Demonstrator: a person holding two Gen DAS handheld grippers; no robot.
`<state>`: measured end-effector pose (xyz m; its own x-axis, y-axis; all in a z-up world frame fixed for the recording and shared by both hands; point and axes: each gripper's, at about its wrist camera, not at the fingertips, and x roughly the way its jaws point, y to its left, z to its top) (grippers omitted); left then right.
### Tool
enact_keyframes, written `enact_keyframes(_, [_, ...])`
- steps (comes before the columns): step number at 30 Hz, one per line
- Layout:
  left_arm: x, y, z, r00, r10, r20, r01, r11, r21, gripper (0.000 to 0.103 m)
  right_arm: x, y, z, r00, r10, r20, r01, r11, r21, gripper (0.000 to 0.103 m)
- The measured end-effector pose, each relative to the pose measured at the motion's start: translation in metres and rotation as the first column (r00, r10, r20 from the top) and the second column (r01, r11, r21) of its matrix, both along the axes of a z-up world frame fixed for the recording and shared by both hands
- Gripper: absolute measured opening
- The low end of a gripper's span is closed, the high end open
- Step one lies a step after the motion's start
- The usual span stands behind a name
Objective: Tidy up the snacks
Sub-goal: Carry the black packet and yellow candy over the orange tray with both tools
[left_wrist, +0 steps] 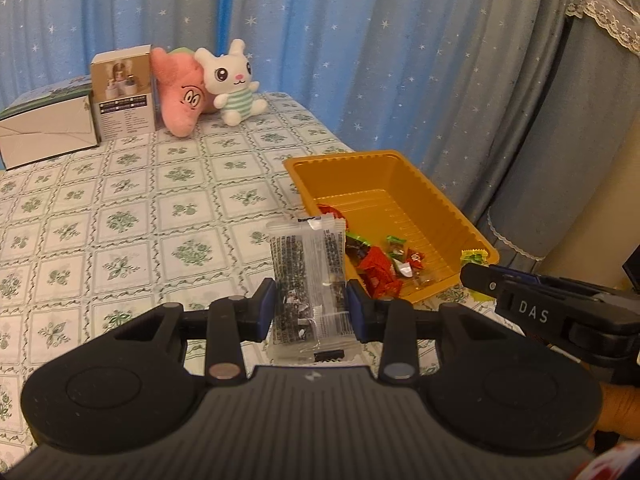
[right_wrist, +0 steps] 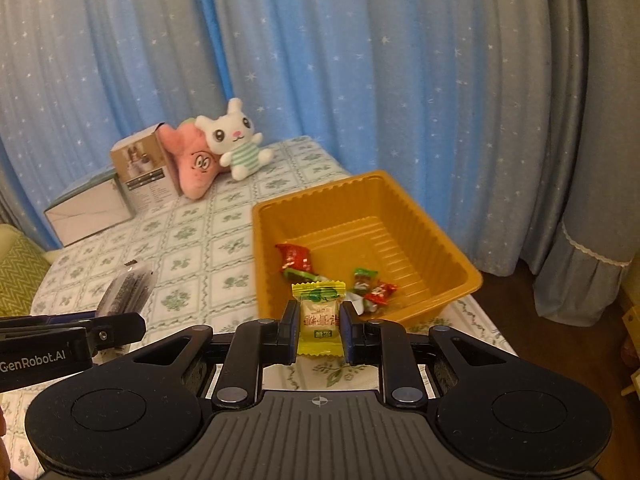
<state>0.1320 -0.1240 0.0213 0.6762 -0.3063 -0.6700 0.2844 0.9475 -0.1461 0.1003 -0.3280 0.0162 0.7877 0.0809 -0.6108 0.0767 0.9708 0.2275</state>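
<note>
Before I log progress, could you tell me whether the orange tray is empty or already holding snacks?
Partly filled: several wrapped candies lie at the near end of the orange tray; its far end is bare.

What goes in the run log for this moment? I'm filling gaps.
left claw: shut on clear packet | right claw: shut on yellow candy | tray: holds several snacks

White letters "DAS" stand on the side of the right claw [left_wrist: 476,276] seen from the left camera, "GenRobot.AI" runs along the left claw [right_wrist: 120,328] seen from the right camera, and print on the snack wrappers stays unreadable.
</note>
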Motion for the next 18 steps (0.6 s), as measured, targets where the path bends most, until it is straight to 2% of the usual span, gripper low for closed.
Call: enact_keyframes(18, [0.034,-0.044,-0.001,0.998,-0.065,0.001,0.065,0.998,-0.005,0.034,0.027,-0.035,-0.004,0.998,-0.055,-0.019,0.055,0.998,-0.002,0.021])
